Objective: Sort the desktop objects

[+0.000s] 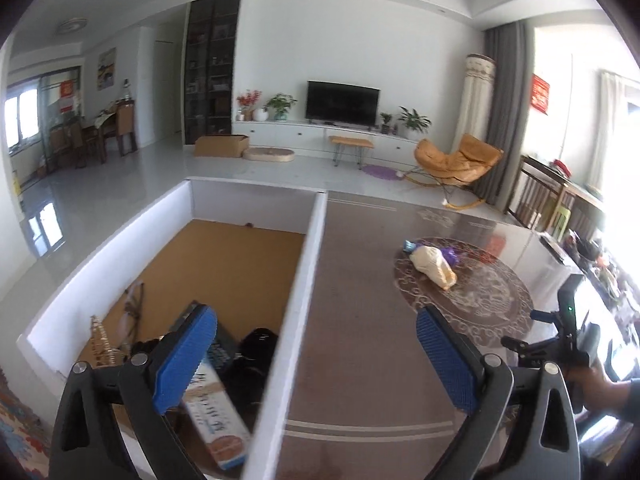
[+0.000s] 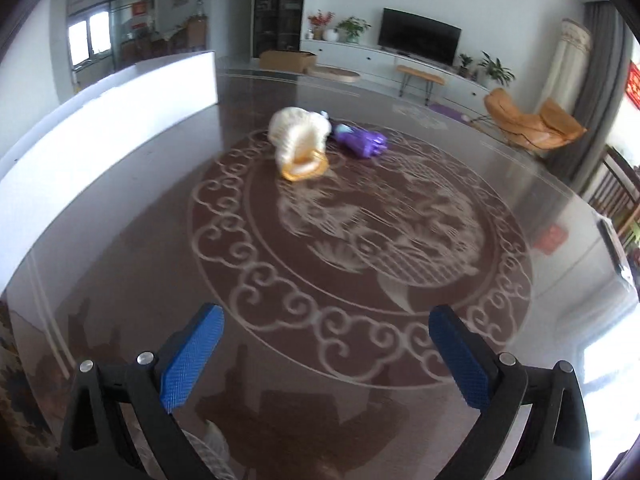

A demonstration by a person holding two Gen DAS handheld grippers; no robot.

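Left gripper (image 1: 316,356) and right gripper (image 2: 326,360), fingers spread wide.

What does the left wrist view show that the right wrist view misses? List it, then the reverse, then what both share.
Only the left wrist view: the white box's cork-lined inside, holding a long printed carton and black items; also the right gripper.

Only the right wrist view: the patterned table's medallion in full.

Both: the cream knitted pouch, the purple toy, the black television.
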